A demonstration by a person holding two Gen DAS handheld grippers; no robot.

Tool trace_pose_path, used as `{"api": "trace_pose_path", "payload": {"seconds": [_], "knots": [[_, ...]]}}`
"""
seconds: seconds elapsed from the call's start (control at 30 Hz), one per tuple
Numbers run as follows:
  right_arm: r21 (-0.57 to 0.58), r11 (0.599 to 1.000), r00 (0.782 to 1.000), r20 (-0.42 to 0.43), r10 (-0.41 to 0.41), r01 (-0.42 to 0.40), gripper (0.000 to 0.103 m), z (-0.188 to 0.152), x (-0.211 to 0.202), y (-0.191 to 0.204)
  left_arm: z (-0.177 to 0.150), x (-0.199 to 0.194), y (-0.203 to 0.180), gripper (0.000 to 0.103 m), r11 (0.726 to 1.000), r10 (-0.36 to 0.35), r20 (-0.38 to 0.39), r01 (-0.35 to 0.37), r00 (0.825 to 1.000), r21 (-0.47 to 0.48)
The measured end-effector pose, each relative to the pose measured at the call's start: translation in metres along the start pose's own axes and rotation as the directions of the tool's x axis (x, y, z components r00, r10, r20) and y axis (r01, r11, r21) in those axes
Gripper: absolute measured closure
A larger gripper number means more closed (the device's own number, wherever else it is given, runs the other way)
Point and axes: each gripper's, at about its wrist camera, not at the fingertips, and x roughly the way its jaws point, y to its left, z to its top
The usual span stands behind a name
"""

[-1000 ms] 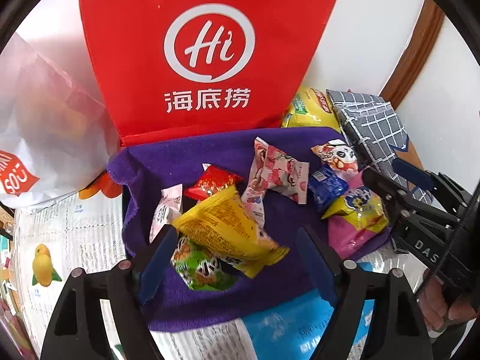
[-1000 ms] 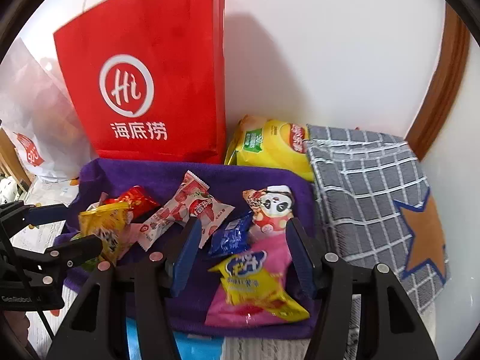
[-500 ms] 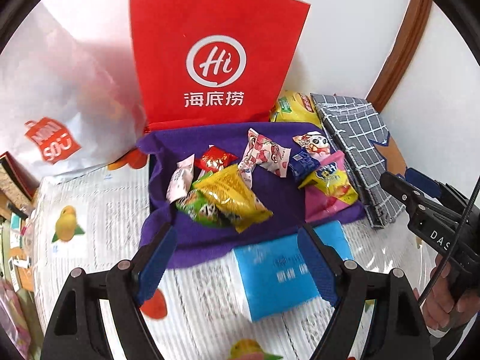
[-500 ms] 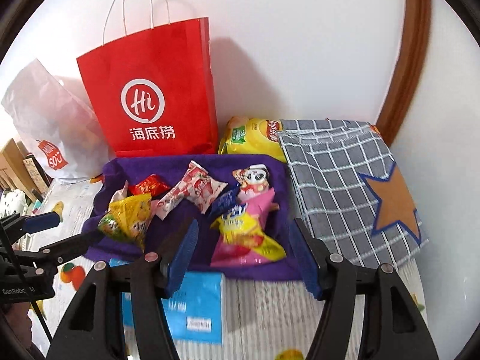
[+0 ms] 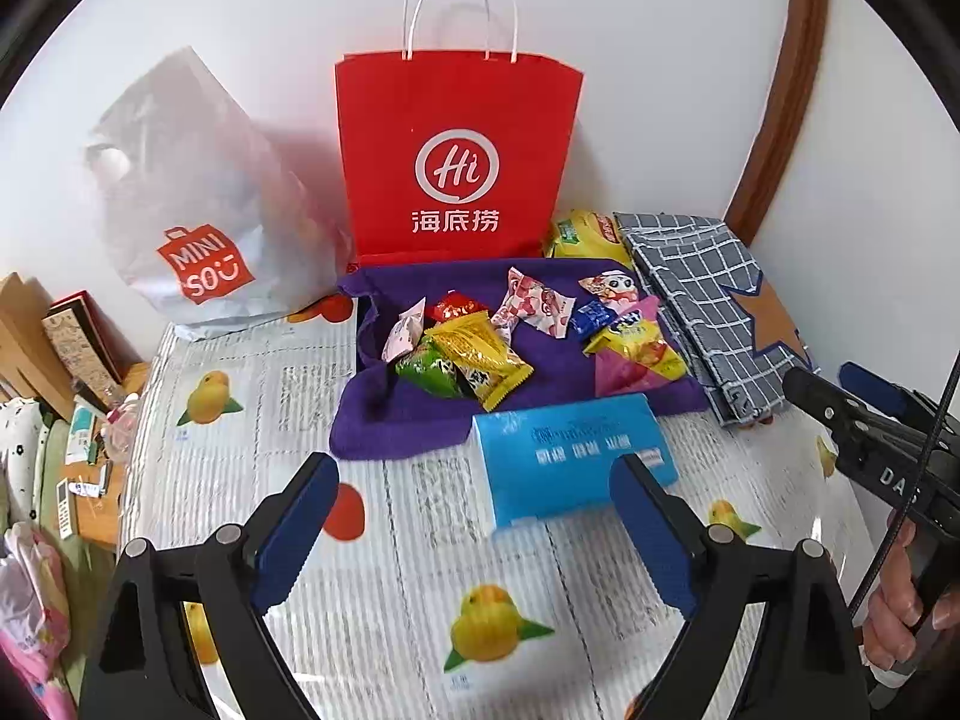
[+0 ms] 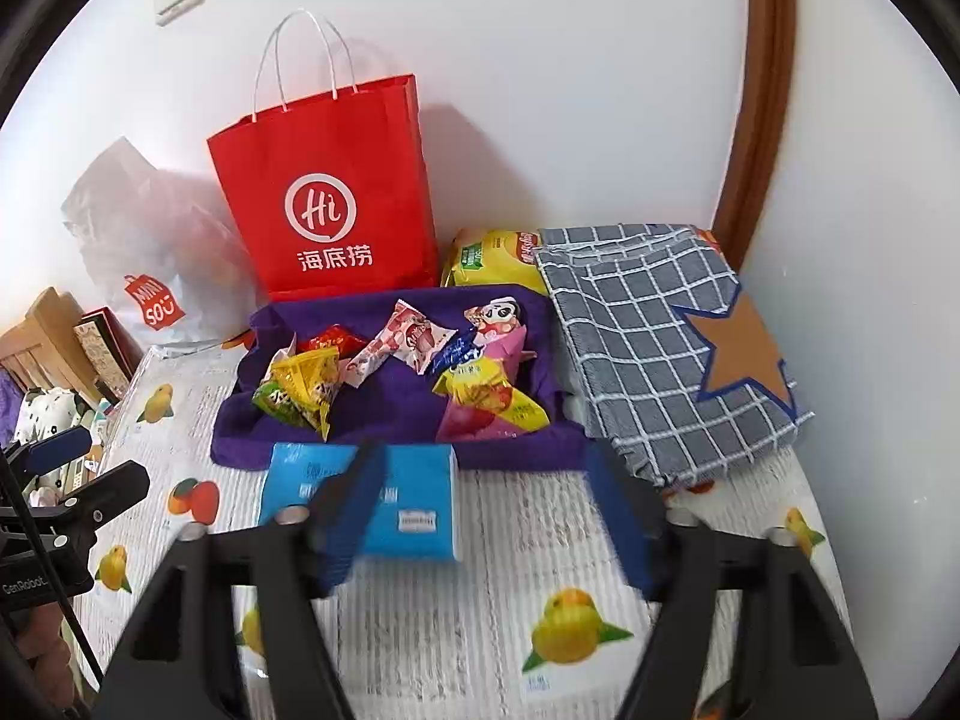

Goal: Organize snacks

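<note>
At the table's (image 5: 384, 546) far left edge, against the wall, you have the grey plastic shopping bag (image 5: 180, 204), and next to it the red paper bag (image 5: 456, 162) stands upright at the back edge. Directly in front of the red bag lies the purple cloth (image 5: 414, 420), and all the loose snacks sit on it: a yellow packet (image 5: 480, 354) lying across a green packet (image 5: 429, 369) towards the cloth's left side, a pink-and-white candy wrapper (image 5: 540, 306) near its middle, and a yellow-and-pink packet (image 5: 636, 354) at its right side. A blue tissue pack (image 5: 570, 456) overlaps the cloth's front edge. Your left gripper (image 5: 474, 528) hangs over the table in front of the cloth; its jaws have just been opening and stand wide with nothing between them. A yellow chip bag (image 6: 492, 258) leans at the back edge, just right of the red bag, and the grey checked cloth (image 6: 654, 336) fills the table's far right corner. Your right gripper (image 6: 486, 510) is above the table's front area, its left finger in line with the tissue pack; its jaws have likewise just been opening, wide apart and empty.
</note>
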Motion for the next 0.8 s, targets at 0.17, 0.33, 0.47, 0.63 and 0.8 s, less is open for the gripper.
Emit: {"api": "trace_pose_path", "payload": {"seconds": [0.17,0.33,0.47,0.63,0.8], "knots": [[-0.011,1.0,0.999,0.037,-0.009,0.009,0.011,-0.014,-0.028,-0.007,-0.014,-0.029,-0.005,0.011,1.0,0.002,0.052,-0.001,0.999,-0.018],[-0.02,0.998,0.998,0.037,-0.055,0.056,0.005,-0.026,-0.045,-0.015,-0.027,-0.05,-0.014,0.01,1.0,0.024,0.083,-0.024,0.996,-0.012],[-0.009,0.998,0.997,0.03,-0.068,0.068,0.005,-0.037,-0.054,-0.022,-0.037,-0.059,-0.019,0.009,0.999,0.032,0.094,-0.03,0.995,-0.015],[-0.016,0.997,0.996,0.044,-0.073,0.074,0.005,-0.045,-0.066,-0.028,-0.045,-0.064,-0.026,0.009,0.999,0.034,0.088,-0.033,0.996,-0.008],[-0.019,0.997,0.996,0.056,-0.072,0.073,0.005,-0.048,-0.073,-0.03,-0.048,-0.071,-0.03,0.009,0.999,0.034,0.095,-0.033,0.995,-0.003]]}}
